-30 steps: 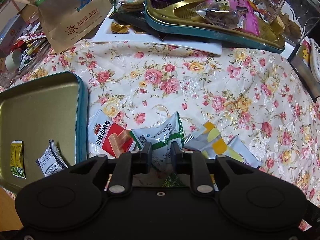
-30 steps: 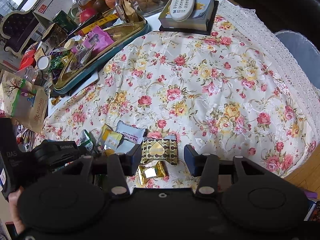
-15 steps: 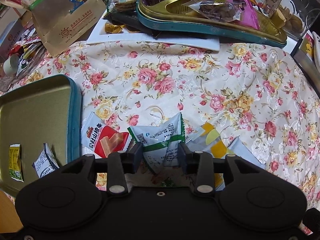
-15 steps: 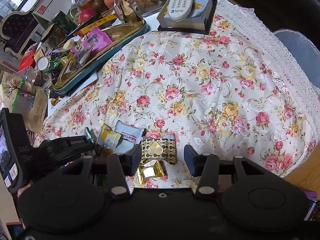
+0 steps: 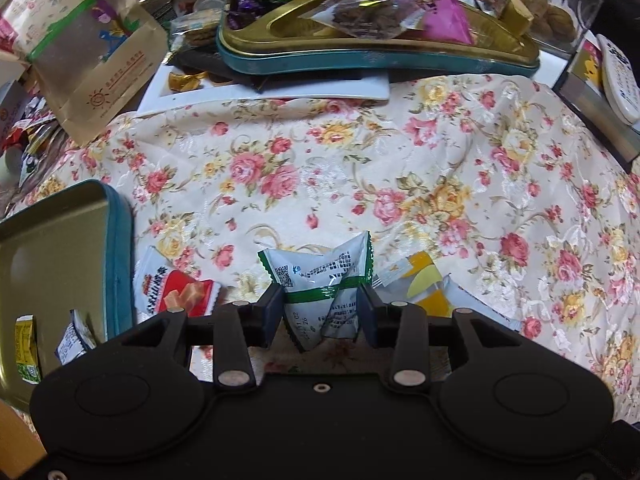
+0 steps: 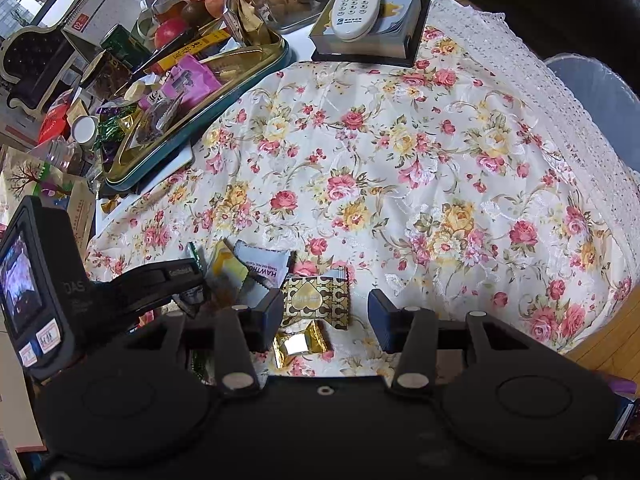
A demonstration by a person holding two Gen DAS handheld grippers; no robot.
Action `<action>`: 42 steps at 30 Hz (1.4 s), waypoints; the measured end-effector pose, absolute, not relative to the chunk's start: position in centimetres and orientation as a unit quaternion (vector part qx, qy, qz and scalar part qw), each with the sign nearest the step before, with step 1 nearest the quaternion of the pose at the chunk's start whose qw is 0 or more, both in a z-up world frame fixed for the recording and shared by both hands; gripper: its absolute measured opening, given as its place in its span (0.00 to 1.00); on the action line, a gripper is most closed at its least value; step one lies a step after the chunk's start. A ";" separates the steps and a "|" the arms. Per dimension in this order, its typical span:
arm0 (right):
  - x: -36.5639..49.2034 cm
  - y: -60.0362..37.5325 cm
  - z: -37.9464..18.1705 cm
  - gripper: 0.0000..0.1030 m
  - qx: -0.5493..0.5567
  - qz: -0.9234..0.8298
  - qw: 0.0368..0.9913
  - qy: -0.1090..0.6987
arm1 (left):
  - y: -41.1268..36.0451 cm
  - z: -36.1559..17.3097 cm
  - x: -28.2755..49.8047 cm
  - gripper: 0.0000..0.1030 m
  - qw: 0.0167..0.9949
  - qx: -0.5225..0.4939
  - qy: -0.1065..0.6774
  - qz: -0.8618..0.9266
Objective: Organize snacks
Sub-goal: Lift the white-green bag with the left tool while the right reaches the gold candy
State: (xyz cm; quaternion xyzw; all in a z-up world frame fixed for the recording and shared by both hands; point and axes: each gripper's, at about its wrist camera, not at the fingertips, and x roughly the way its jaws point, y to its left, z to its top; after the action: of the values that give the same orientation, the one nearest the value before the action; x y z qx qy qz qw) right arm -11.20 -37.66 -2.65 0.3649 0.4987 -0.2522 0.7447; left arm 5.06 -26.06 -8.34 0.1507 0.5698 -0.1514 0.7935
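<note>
Left gripper (image 5: 320, 306) jaws pinch the crumpled green-white packet (image 5: 320, 280), right gripper (image 6: 326, 316) jaws spread; slick film could slip out before reaching the tin (image 5: 120, 240).

White-and-green snack packet (image 5: 320, 292): crumpled, pinched at its waist, raised off the floral cloth, printed side up. Red-and-white packet (image 5: 172, 290): flat, left of it, beside the green-rimmed tin tray (image 5: 116, 256). Yellow-and-white packet (image 5: 424, 288): flat, right. Gold heart-pattern packet (image 6: 316, 300) and gold foil candy (image 6: 300, 342): flat, near edge.
</note>
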 end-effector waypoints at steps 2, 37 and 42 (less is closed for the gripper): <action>-11.2 -37.7 -2.7 0.48 0.365 -0.252 0.745 0.498 | -26.4 -8.3 4.9 0.46 0.792 0.149 0.571 -0.160; -11.2 -38.3 -2.4 0.48 0.379 -0.278 0.740 0.481 | -22.3 2.5 6.6 0.34 0.777 0.106 0.584 -0.210; -10.9 -38.5 -3.9 0.48 0.380 -0.291 0.726 0.494 | -20.2 3.9 5.8 0.34 0.790 0.103 0.565 -0.215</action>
State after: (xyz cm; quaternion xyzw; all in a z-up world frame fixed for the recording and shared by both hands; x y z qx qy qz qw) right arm -10.91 -38.50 -3.92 0.3802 0.4945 -0.2907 0.7255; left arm 5.85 -20.20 3.89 0.1026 0.5647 -0.2150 0.7902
